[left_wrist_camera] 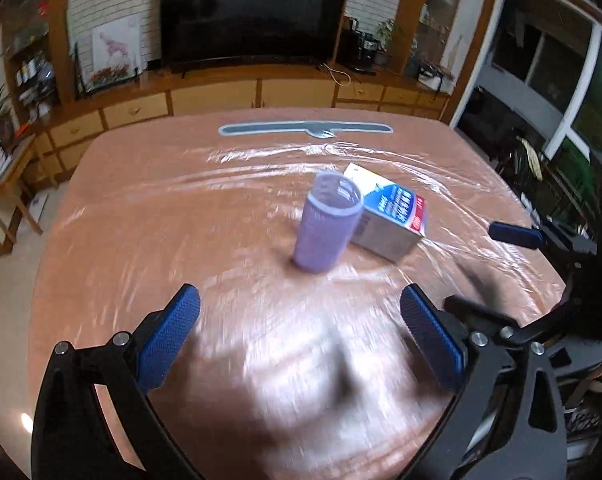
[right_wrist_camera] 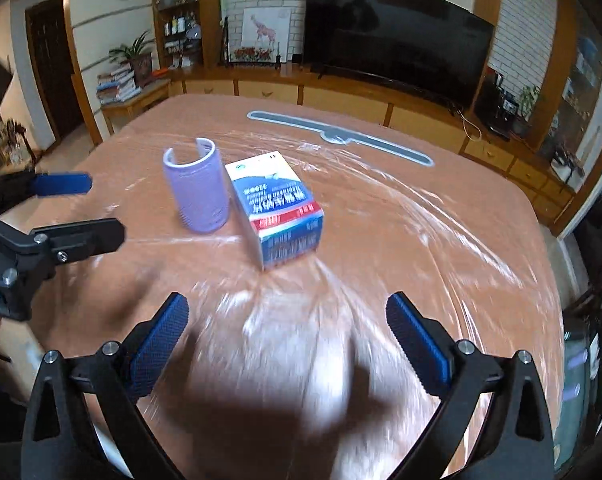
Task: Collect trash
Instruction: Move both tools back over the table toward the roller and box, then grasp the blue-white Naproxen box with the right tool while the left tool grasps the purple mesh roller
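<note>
Left gripper (left_wrist_camera: pixel 300 308) spread wide, nothing between the pads; right gripper (right_wrist_camera: pixel 287 316) likewise gaping, empty; ahead of both, purple hair roller (left_wrist_camera: pixel 327 226) upright on the plastic-covered table (left_wrist_camera: pixel 141 220), touching a medicine box (right_wrist_camera: pixel 277 216) beside it.

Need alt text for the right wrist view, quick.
The open, empty right gripper hangs above a brown table under clear plastic, where a purple hair roller stands beside a small medicine box. The left gripper shows at left.
</note>
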Motion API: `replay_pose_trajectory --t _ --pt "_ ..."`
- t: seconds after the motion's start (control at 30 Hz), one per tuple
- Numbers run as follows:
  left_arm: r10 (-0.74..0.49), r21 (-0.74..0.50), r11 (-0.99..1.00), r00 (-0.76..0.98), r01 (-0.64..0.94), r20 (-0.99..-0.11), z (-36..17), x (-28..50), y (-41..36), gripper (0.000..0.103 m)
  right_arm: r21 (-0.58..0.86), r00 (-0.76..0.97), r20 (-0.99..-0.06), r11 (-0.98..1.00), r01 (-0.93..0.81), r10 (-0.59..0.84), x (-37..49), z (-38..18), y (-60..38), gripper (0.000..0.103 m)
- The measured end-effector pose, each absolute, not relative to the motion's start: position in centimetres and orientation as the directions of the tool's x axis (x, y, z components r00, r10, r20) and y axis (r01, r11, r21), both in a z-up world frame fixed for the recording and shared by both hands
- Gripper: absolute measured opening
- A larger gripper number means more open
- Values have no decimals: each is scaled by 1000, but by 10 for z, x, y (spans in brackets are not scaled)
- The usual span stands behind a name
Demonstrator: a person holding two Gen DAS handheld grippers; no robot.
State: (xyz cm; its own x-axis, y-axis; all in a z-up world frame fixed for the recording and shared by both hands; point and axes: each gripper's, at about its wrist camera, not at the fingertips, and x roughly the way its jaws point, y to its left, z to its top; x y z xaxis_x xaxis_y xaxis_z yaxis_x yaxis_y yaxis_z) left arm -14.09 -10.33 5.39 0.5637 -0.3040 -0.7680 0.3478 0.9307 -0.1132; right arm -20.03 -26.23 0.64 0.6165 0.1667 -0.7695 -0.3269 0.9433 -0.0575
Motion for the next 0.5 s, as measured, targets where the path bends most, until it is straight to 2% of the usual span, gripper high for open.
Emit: replay_pose_trajectory --t 0.23,0.33,0.5 --pt "-341 -129 908 526 398 -779 41 -104 -116 95 -88 585 -796 925 -369 158 -161 -7 -242 97" --pt "-372 -162 895 493 417 -787 33 -93 -120 86 -69 564 -808 924 -376 169 -149 -11 -241 96" --pt "-399 -189 880 459 437 -794 26 -87 -123 72 -10 530 -821 923 -385 212 -135 -15 -242 85"
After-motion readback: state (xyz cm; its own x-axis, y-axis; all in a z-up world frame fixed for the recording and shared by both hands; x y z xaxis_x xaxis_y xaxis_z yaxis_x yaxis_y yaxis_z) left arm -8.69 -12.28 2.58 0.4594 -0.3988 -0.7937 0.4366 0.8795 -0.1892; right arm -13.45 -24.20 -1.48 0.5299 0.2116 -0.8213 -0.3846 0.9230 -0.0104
